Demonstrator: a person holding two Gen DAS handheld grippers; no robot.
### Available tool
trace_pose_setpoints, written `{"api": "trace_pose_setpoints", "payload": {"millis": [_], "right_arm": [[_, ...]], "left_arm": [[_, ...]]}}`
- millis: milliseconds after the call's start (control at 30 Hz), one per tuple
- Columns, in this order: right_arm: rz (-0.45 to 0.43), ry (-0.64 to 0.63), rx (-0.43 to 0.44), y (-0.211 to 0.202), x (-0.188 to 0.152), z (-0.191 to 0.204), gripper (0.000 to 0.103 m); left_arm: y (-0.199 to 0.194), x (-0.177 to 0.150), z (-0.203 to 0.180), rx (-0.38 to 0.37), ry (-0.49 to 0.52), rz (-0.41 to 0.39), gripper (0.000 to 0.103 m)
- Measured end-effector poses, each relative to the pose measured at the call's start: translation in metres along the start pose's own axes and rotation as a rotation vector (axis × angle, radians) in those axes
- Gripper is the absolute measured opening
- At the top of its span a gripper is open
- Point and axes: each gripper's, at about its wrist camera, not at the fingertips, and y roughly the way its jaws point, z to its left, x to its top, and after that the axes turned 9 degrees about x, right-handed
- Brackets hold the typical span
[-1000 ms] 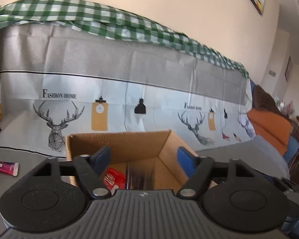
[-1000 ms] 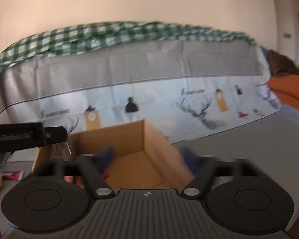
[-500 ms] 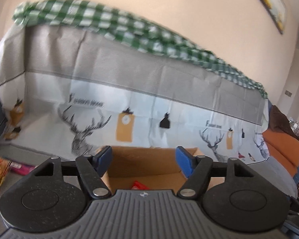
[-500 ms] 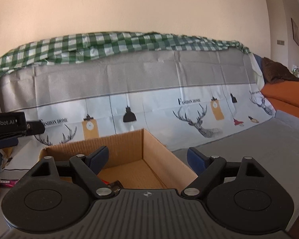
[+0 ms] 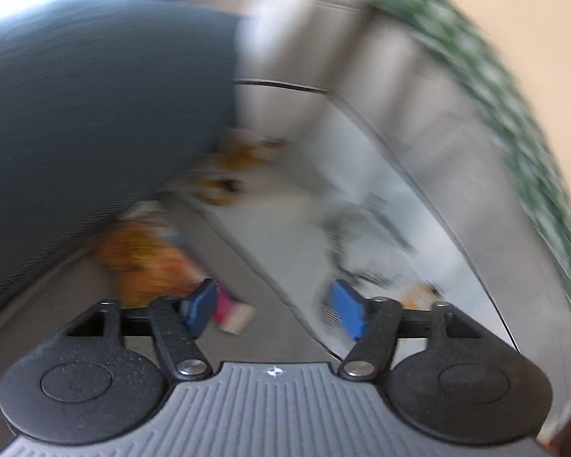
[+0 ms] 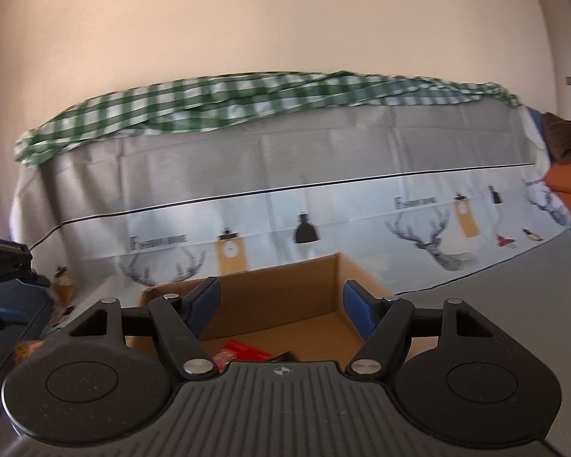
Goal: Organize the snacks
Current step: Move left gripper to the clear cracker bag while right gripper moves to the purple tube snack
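An open cardboard box (image 6: 285, 289) stands on the grey surface in the right wrist view, with a red snack packet (image 6: 240, 352) lying inside. My right gripper (image 6: 281, 306) is open and empty, just in front of and above the box. In the blurred left wrist view my left gripper (image 5: 274, 310) is open and empty. It points at an orange snack bag (image 5: 148, 262) and a pink packet (image 5: 232, 314) that lie on the grey surface just beyond its left finger.
A deer-print cloth (image 6: 361, 209) with a green checked cloth (image 6: 228, 99) on top hangs behind the box. A dark grey cushion (image 5: 76, 122) fills the upper left of the left wrist view. The left gripper's body (image 6: 3, 259) shows at the left edge.
My left gripper has swung fast to the left, away from the box and toward the loose snacks by the cushion. My right gripper has tilted slightly and stays over the box.
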Motion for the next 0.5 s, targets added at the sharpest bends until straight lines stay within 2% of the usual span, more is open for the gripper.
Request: {"api": "trace_pose_setpoints", "payload": {"millis": [100, 200, 333, 500], "right_arm": [[0.039, -0.012, 0.039, 0.004, -0.002, 0.009, 0.072], [0.064, -0.021, 0.057, 0.009, -0.004, 0.017, 0.072], [0.096, -0.02, 0.089, 0.016, -0.006, 0.026, 0.074], [0.133, -0.058, 0.127, 0.025, -0.011, 0.042, 0.075]], "left_arm": [[0.013, 0.013, 0.028, 0.108, -0.146, 0.026, 0.084], [0.029, 0.022, 0.052, 0.174, -0.277, 0.087, 0.087], [0.048, 0.027, 0.066, 0.236, -0.35, 0.137, 0.087], [0.065, 0.034, 0.079, 0.238, -0.408, 0.164, 0.087]]}}
